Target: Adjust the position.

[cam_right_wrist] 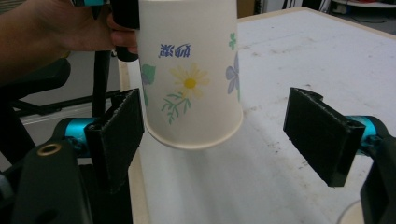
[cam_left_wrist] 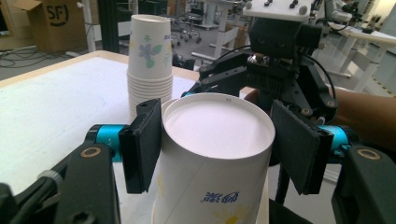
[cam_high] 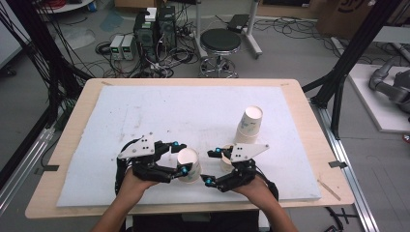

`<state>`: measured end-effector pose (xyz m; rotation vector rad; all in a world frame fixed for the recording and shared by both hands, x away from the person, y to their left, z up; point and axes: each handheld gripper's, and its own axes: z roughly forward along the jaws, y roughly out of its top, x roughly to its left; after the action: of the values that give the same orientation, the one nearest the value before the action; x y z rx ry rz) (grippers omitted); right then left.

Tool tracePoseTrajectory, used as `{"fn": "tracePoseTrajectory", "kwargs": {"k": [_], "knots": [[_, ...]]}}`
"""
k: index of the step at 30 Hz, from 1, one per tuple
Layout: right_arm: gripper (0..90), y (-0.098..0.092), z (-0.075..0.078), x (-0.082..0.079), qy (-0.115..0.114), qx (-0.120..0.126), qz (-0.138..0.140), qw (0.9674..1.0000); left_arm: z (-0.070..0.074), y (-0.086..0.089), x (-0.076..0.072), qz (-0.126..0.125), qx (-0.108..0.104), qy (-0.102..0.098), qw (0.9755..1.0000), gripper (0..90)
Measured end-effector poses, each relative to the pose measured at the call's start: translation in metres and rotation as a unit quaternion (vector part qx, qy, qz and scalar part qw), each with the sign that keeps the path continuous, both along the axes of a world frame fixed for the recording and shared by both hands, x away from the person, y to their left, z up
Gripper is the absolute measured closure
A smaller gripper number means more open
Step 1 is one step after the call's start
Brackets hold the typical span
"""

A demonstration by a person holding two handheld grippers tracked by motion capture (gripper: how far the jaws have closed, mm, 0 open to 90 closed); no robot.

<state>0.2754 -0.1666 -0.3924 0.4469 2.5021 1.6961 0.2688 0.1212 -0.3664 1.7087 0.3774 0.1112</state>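
paper cup (cam_left_wrist: 215, 154), upside down, sits clamped in my left gripper (cam_high: 180, 157), pads pressing both sides of it, lifted off the bench (cam_high: 300, 104) near the front edge. my right gripper (cam_high: 210, 167) hangs just beside it with jaws wide, nothing between the pads; in the right gripper view the cup's rim floats between them without touching. a stack (cam_high: 248, 124) of cups stands farther back on the white mat (cam_high: 169, 116).
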Motion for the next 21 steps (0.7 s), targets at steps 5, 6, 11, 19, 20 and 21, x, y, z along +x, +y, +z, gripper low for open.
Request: {"fn": "tracePoseTrajectory", "kwargs": {"k": [5,6,11,19,20,21], "knots": [[20.8,0.006,-0.003,-0.002,0.001,-0.003,0.015,0.9999,0.001,-0.006,0.0,-0.009,-0.004,0.005,0.9999,36.1],[20.8,0.007,-0.004,-0.002,0.003,-0.003,0.016,0.9999,0.001,-0.006,0.0,-0.013,-0.005,0.006,0.9999,36.1],[20.8,0.01,-0.004,-0.003,0.004,-0.001,0.023,0.9997,0.002,-0.01,0.0,-0.022,-0.007,0.007,0.9997,36.1],[20.8,0.011,-0.006,-0.003,0.01,0.007,0.033,0.9994,0.001,-0.018,0.002,-0.035,-0.015,0.013,0.9992,36.2],[20.8,0.011,-0.006,-0.003,0.01,0.008,0.034,0.9993,0.001,-0.019,0.002,-0.036,-0.018,0.016,0.9991,36.2],[20.8,0.012,-0.006,-0.003,0.011,0.008,0.034,0.9993,0.001,-0.019,0.002,-0.037,-0.019,0.016,0.999,36.2]]}}
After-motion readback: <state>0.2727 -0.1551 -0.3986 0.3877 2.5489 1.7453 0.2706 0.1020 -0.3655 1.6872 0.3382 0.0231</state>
